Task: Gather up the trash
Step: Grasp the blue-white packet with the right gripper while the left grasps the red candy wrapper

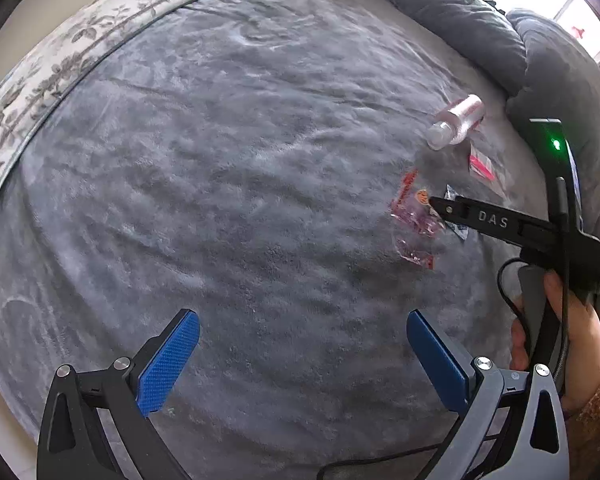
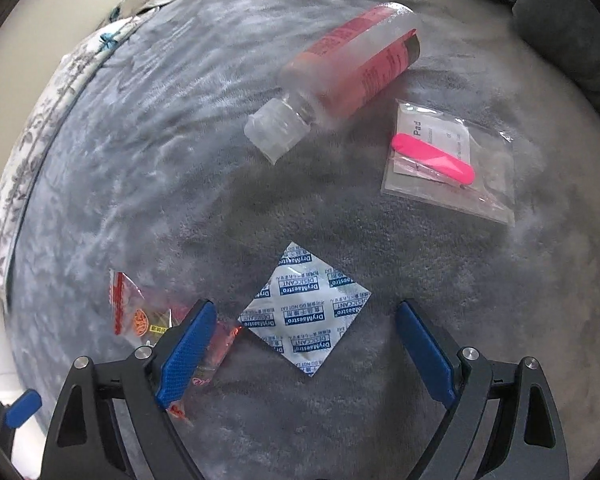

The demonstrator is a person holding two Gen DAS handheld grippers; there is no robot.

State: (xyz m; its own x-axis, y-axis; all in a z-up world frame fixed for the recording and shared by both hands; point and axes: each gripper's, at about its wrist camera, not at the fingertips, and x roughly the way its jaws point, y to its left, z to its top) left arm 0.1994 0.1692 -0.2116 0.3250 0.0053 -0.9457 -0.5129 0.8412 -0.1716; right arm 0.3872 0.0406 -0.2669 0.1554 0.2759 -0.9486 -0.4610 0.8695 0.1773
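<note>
surface: grey plush blanket (image 2: pixel 120 168) on a bed, floral quilt (image 1: pixel 40 76) along its far left edge.
right tongs (image 2: pixel 306 340): spread wide, gripping nothing, pointing steeply down over the trash.
desiccant packet (image 2: pixel 308 312): flat on the blanket, between the right tongs' blue pads (image 2: pixel 188 352), touching neither.
red clear wrapper (image 2: pixel 140 312): crumpled, partly under the left pad.
plastic bottle (image 2: pixel 340 76): lying on its side, cap toward the camera.
clear bag (image 2: pixel 448 160): holds a pink strip and a white pad, just beside the bottle.
left tongs (image 1: pixel 302 356): open, empty, above bare blanket, well apart from the trash.
</note>
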